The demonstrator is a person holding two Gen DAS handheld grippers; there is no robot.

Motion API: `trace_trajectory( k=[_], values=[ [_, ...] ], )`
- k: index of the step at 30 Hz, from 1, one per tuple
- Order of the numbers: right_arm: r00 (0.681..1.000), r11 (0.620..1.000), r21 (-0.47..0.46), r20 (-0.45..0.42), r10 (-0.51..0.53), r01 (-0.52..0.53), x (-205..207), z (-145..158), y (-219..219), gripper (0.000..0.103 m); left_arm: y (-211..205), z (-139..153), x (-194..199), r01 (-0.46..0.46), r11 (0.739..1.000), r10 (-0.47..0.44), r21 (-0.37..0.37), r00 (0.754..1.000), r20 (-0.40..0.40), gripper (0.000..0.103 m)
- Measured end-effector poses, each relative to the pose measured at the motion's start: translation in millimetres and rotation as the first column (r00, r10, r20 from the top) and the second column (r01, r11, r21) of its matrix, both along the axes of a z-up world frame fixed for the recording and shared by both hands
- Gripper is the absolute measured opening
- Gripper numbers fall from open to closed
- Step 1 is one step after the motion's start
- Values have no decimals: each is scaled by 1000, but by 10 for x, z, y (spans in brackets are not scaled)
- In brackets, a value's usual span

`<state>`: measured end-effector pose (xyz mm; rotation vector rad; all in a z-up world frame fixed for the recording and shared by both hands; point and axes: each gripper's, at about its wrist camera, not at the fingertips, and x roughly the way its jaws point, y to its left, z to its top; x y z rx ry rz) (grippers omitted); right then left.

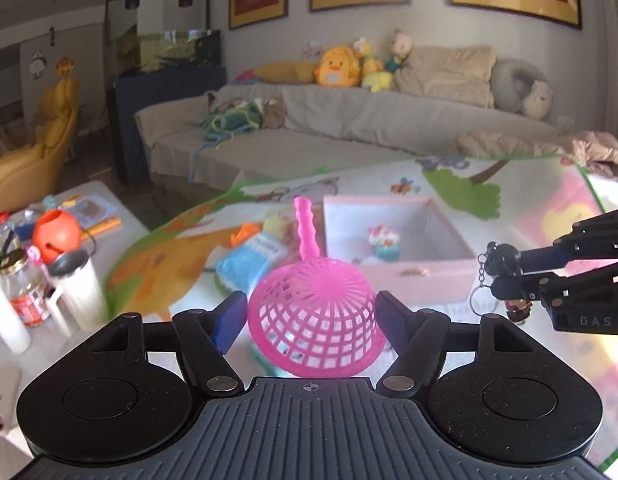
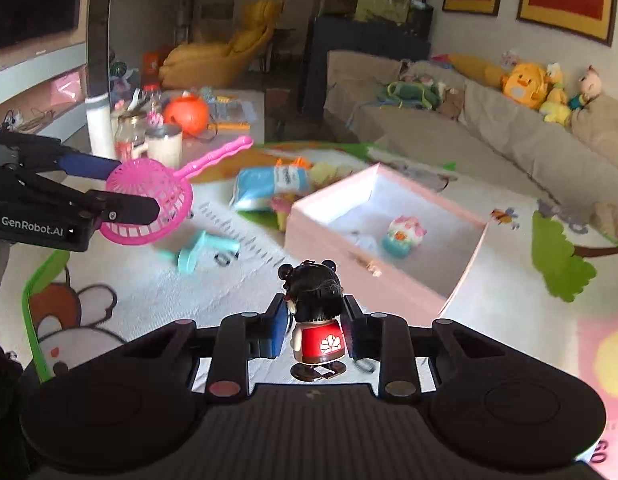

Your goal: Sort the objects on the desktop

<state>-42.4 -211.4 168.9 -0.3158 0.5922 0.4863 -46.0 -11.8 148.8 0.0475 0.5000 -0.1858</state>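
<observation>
Right wrist view: the right gripper has its jaws clamped on the doll keychain, lifted above the play mat. The left gripper grips the pink strainer. Carry each squarely over the pink box before letting go.

Left wrist view: looking forward and slightly down along its fingers, facing the sofa | Right wrist view: looking down-forward, angled leftward | Shared: both are seeing the pink box close ahead

Toy in box; packet left.
</observation>
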Motion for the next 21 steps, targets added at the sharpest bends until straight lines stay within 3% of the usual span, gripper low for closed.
trace_trajectory(
  k=[4,7,9,12,15,21],
  values=[
    [993,997,60,108,-55,48,215,477,-229,28,-271,243,403,68,997,-67,-30,997,46,76],
    [982,993,55,149,-112,105,579,583,-278,28,-550,242,1005,91,995,-90,-39,996,10,76],
    [979,990,44,144,-142,137,888,546,-277,28,-688,161,1400,84,995,-87,-48,994,-60,77],
    [985,987,46,62,-158,156,1325,351,-293,33,-778,15,1727,38,999,-42,-35,991,-129,85],
    [984,983,40,7,-177,177,1494,134,-313,33,-710,-130,1730,16,1000,-19,-22,990,-137,95],
    [988,988,21,-29,-152,153,1448,-110,-163,39,-436,-417,1673,-40,999,43,16,979,-199,95]
  ],
)
